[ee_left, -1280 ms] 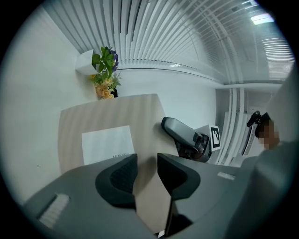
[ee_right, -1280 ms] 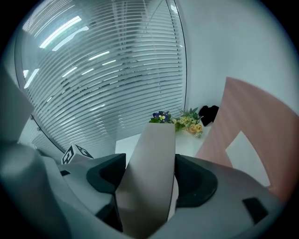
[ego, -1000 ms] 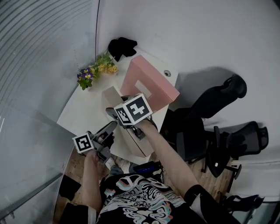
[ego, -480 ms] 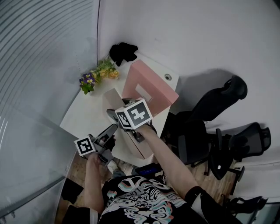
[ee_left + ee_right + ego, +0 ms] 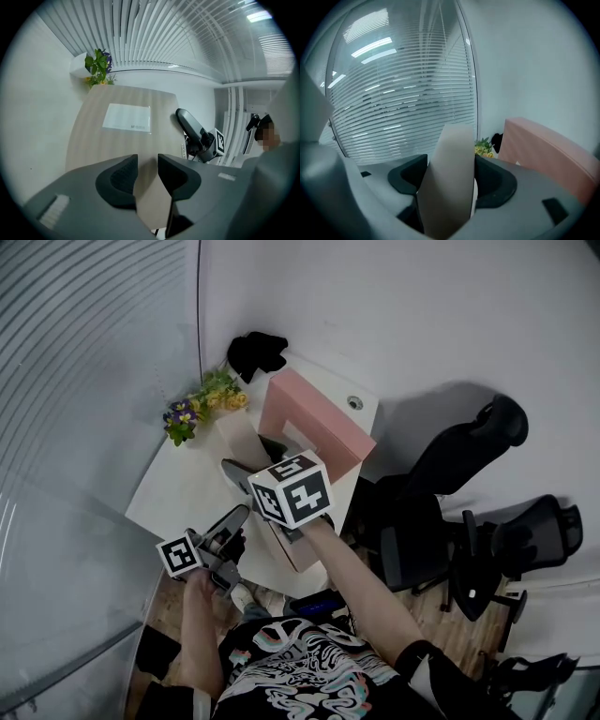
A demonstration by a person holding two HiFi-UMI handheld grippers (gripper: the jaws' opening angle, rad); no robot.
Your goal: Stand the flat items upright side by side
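My right gripper (image 5: pixel 255 457) (image 5: pixel 450 176) is shut on the edge of a flat beige cardboard box (image 5: pixel 289 545) (image 5: pixel 450 154) and holds it tilted up off the white table (image 5: pixel 178 484). Behind it a flat pink box (image 5: pixel 319 423) (image 5: pixel 548 140) stands on its edge. The left gripper view looks along the beige box's face (image 5: pixel 117 150), which bears a white label (image 5: pixel 127 117); the right gripper (image 5: pixel 190 124) shows at that face's right edge. My left gripper (image 5: pixel 239 518) (image 5: pixel 147 176) is at the box's near end, with a narrow gap between its jaws and nothing pinched.
A small bunch of flowers (image 5: pixel 202 399) (image 5: pixel 98 65) and a black object (image 5: pixel 258 351) sit at the table's far corner. Two black office chairs (image 5: pixel 450 465) (image 5: pixel 516 540) stand to the right. A glass wall with blinds runs along the left.
My right gripper has risen with the beige box, tipping it steeper. The left gripper has stayed where it was.
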